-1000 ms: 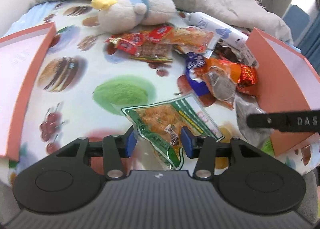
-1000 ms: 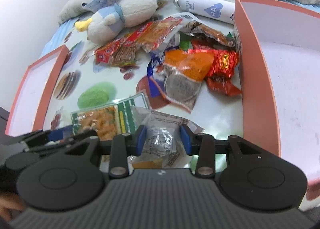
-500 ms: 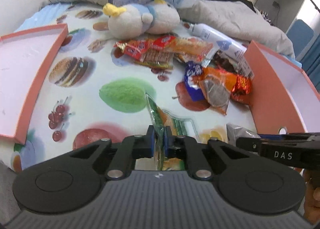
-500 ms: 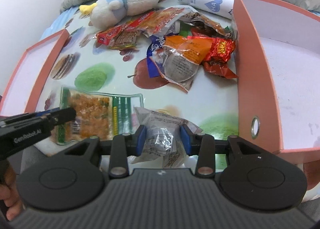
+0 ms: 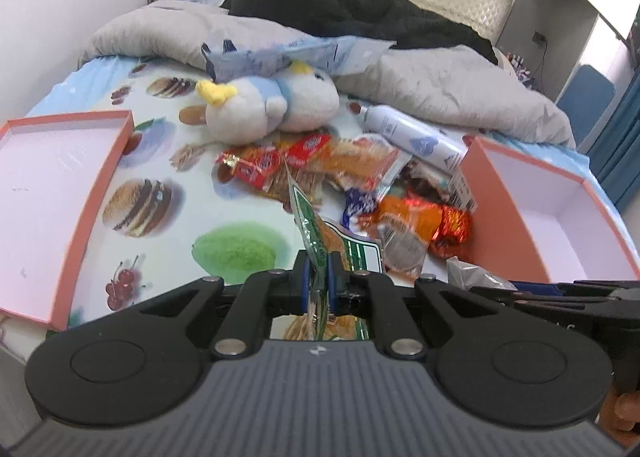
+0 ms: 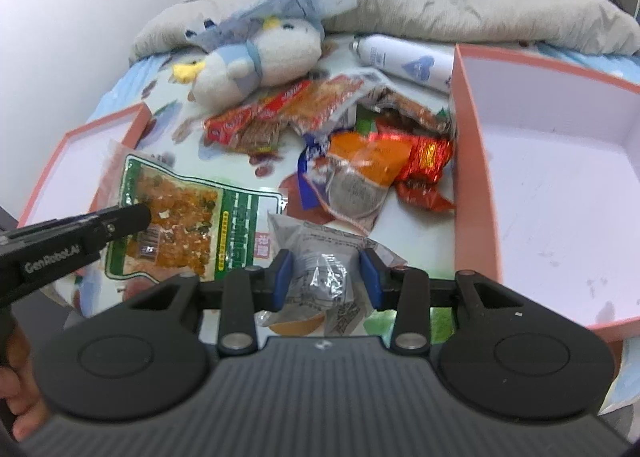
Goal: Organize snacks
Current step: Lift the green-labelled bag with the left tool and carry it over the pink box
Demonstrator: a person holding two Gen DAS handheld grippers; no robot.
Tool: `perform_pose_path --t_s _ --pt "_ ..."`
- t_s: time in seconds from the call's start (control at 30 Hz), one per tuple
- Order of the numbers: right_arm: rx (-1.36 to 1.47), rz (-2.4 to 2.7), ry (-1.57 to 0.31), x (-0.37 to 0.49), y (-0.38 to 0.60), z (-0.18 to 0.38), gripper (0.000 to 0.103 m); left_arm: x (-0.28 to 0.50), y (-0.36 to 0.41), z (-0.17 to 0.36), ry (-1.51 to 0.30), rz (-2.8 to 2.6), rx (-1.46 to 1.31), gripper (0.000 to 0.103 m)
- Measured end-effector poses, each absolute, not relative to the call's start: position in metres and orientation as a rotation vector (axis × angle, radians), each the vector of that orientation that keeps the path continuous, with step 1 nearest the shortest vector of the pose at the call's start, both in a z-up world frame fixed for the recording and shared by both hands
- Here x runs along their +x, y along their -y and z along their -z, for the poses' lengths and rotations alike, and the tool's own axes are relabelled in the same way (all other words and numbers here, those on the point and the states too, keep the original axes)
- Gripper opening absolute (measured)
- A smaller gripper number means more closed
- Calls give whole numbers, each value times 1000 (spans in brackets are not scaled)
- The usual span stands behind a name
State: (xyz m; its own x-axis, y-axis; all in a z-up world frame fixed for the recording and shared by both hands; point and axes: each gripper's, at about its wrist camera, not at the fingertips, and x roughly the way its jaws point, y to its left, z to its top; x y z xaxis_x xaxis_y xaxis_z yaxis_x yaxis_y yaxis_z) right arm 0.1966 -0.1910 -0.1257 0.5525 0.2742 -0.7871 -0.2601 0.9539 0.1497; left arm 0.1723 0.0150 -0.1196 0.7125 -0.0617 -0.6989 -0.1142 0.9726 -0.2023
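Observation:
My left gripper [image 5: 316,282] is shut on a green-bordered snack packet [image 5: 310,233] with orange contents, held edge-on above the bed; the packet shows flat in the right wrist view [image 6: 176,217]. My right gripper [image 6: 326,278] stands open around a clear silvery packet [image 6: 320,257] that lies on the sheet between its blue pads. A pile of snacks [image 6: 360,153] in red, orange and blue wrappers lies in the middle. An empty pink box [image 5: 44,193] stands left, another pink box [image 6: 560,177] right.
A plush bird [image 5: 272,109] and a white spray can [image 5: 412,137] lie behind the snack pile. A grey duvet [image 5: 440,85] and black clothes [image 5: 360,13] fill the back of the bed. A wall runs along the left.
My left gripper closed on the green packet and lifted it up and back from the sheet. My right gripper drew back a little, still open around the silvery packet.

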Motion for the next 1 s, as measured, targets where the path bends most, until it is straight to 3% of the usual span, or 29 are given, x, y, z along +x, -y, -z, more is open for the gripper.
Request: perform_pose_path --t_s 0.53,1.0 --pt "84 -335 -736 184 215 32 41 170 -11 29 -674 -13 -281 10" --pt "108 -242 -591 187 265 -21 41 195 48 -32 -595 126 -233 10"
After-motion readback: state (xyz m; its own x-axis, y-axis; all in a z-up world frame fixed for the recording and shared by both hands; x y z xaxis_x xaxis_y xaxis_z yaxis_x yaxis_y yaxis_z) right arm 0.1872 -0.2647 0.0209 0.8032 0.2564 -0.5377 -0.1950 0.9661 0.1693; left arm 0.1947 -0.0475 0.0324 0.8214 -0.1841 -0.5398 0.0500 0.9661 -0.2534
